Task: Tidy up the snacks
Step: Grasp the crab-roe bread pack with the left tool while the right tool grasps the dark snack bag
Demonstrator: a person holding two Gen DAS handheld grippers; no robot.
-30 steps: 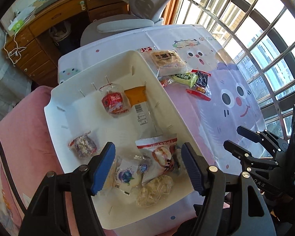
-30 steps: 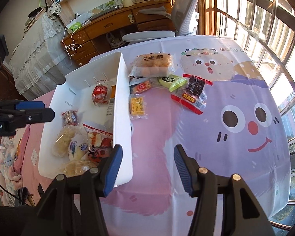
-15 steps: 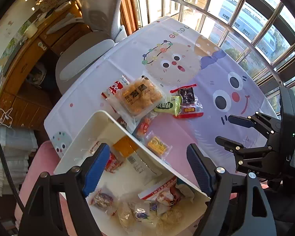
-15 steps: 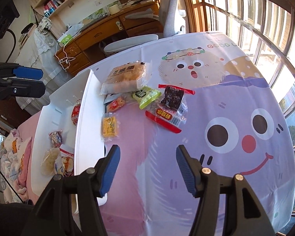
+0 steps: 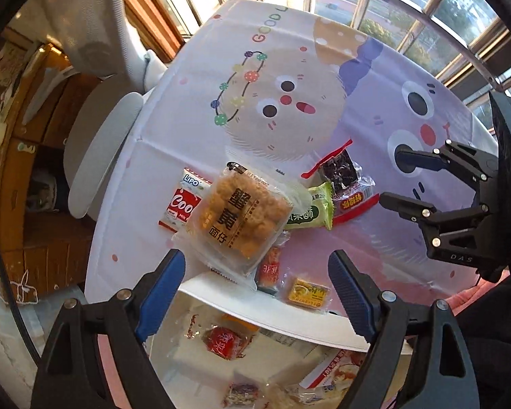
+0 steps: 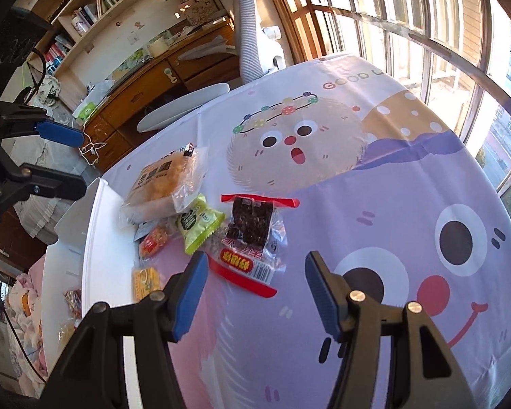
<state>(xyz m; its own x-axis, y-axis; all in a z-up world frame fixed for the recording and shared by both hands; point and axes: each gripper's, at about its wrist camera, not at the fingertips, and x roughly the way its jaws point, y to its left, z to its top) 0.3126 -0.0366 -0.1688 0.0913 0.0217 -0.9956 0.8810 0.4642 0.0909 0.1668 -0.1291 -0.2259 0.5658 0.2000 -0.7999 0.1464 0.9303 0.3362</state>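
The left tongs (image 5: 257, 284) point almost straight down, seen from directly behind their two black arms. Their blue-padded fingers (image 5: 160, 293) stand far apart and are opening wider, with nothing pressed between them. The right tongs (image 6: 255, 293) slant downward and forward, their blue pads (image 6: 190, 294) partly apart and gripping nothing. Each pair appears at the edge of the other's view, side by side and well apart.

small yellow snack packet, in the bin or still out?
Out. The yellow packet lies on the tablecloth just outside the white bin's rim.
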